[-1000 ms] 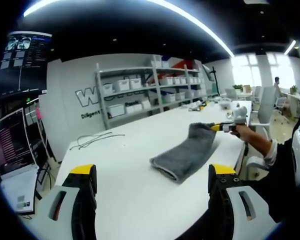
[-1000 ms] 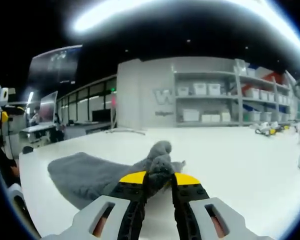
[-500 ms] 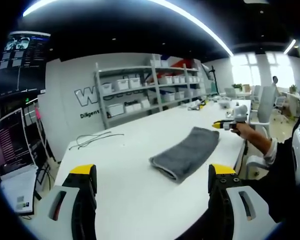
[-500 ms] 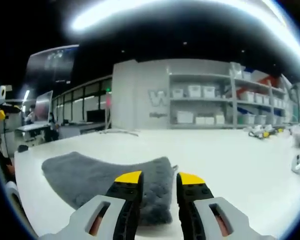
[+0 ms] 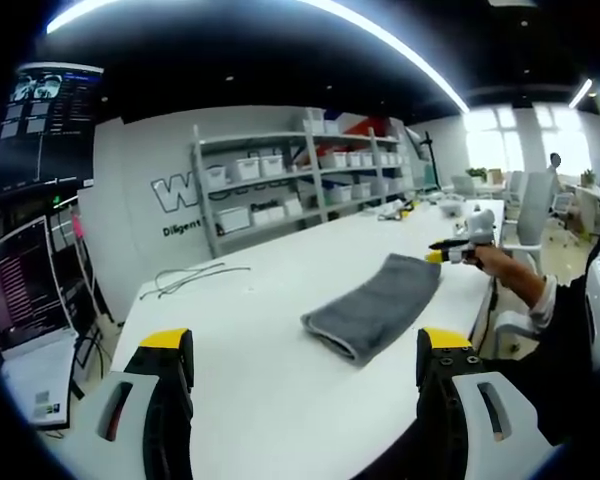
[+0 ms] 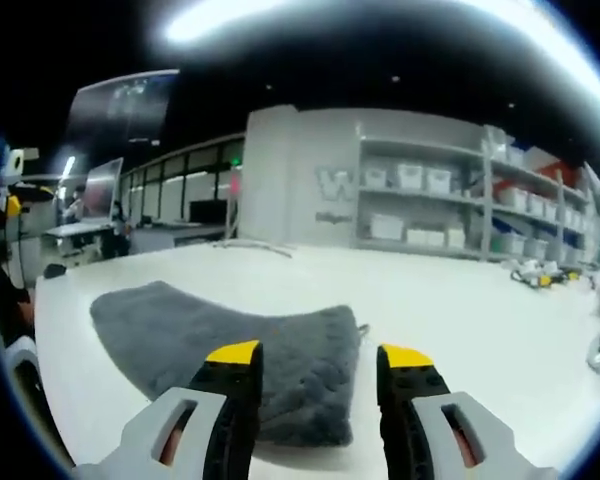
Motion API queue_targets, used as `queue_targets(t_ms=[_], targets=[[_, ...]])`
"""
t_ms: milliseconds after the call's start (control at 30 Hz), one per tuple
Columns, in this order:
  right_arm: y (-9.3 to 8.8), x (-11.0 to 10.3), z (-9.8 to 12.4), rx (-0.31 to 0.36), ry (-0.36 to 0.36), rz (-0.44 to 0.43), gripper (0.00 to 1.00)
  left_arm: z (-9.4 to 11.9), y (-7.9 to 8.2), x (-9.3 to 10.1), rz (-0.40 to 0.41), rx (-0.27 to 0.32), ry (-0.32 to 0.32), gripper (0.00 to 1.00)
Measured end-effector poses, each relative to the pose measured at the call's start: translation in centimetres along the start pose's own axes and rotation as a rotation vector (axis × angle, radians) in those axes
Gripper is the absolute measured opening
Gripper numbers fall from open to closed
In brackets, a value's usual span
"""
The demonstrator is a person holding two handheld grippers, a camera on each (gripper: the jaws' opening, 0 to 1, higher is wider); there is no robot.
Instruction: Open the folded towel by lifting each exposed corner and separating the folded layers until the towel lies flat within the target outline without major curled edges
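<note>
A grey folded towel (image 5: 372, 303) lies flat on the white table (image 5: 260, 330), a little right of the middle in the left gripper view. My left gripper (image 5: 302, 356) stands wide open, well short of the towel, with nothing between its jaws. The right gripper (image 5: 446, 250), held in a person's hand, hovers at the towel's far right end. In the right gripper view, the towel (image 6: 230, 341) spreads just ahead of my right gripper (image 6: 319, 358), whose jaws stand open over its near edge with nothing held.
Thin cables (image 5: 185, 281) lie at the table's far left. Shelves with white bins (image 5: 300, 180) line the back wall. Monitors (image 5: 20, 290) stand off the left edge. Small tools (image 6: 536, 277) sit at the far right of the table, and chairs (image 5: 530, 215) stand beyond.
The right gripper has opened and let go of the towel's end, which dropped flat onto the table. Its jaws have spread wider since. The left gripper has stayed still.
</note>
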State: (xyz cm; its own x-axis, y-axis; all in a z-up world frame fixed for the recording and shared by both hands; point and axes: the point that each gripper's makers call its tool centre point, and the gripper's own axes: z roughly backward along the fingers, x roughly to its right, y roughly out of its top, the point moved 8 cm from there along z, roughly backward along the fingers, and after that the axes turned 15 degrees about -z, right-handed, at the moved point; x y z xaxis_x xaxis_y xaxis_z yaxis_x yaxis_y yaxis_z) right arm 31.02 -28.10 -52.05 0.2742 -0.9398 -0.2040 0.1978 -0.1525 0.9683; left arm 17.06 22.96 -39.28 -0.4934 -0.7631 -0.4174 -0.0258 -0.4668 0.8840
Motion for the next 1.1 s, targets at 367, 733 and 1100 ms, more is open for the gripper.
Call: queue_targets(t_ms=[367,733,1100], targets=[[-0.5,-0.3,-0.4,-0.063,0.032,0.015,0.52,-1.7,-1.0,0.0,0.025,-0.019,-0.027,0.91],[-0.4,-0.7,-0.1,-0.106,0.068,0.051,0.53,-3.7,-2.0,0.5,0.078,-0.035,-0.068,0.91],[-1.1,-0.8,0.3,-0.183,0.099,0.085,0.54,-4.9,-2.8,0.5,0.125,-0.054,-0.071,0.91]])
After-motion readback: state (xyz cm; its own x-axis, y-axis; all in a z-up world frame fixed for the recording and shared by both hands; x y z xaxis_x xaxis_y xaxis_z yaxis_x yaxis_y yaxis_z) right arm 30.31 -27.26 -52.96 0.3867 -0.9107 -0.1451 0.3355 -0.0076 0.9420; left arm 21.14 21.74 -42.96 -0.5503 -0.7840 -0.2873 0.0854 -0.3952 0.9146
